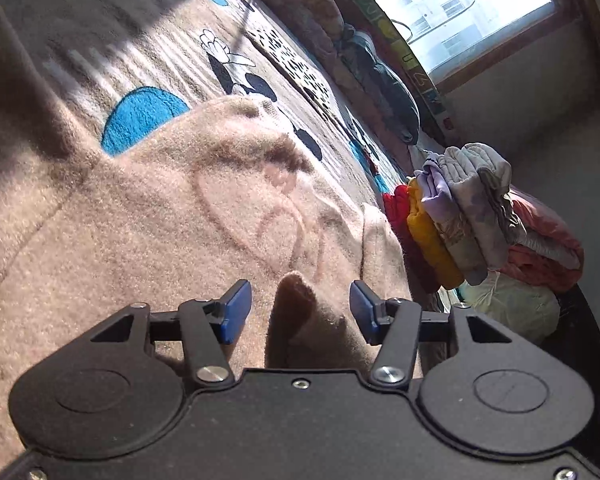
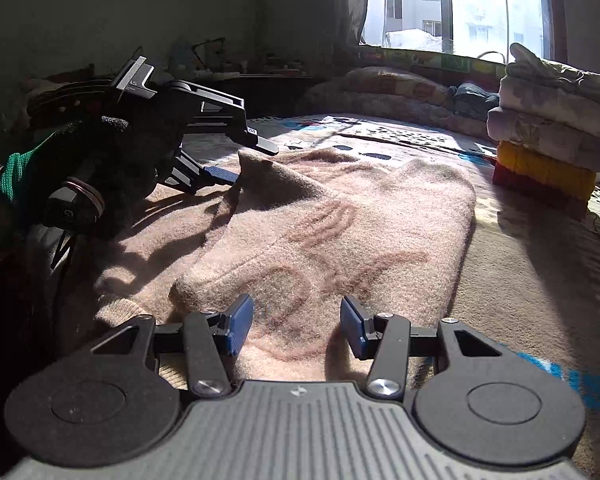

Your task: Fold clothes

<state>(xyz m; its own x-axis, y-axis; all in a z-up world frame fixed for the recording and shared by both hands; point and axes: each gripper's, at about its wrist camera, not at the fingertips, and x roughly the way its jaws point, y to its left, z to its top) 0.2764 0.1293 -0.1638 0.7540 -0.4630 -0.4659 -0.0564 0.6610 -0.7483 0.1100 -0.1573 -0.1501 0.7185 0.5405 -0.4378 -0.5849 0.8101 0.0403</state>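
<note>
Pink fuzzy knit sweater (image 2: pixel 340 216) flat on patterned blanket (image 2: pixel 540 280). Left gripper (image 1: pixel 298 312) spread wide astride raised fold; right gripper (image 2: pixel 296 326) spread wide at sweater's near edge. Advice: pinch both layers, lift evenly.

Bed (image 2: pixel 520 280) surface between sweater (image 2: pixel 340 216) and stack of folded clothes (image 2: pixel 548 140): open strip, passable. Stack stands upright at the sweater's far right, blocking that side. Raised fold of sweater (image 1: pixel 296 300) sits between the spread fingers of the left tongs (image 1: pixel 300 312). Left tongs also occupy the sweater's left edge in the right wrist view. Pillows (image 2: pixel 384 88) line the window side.
</note>
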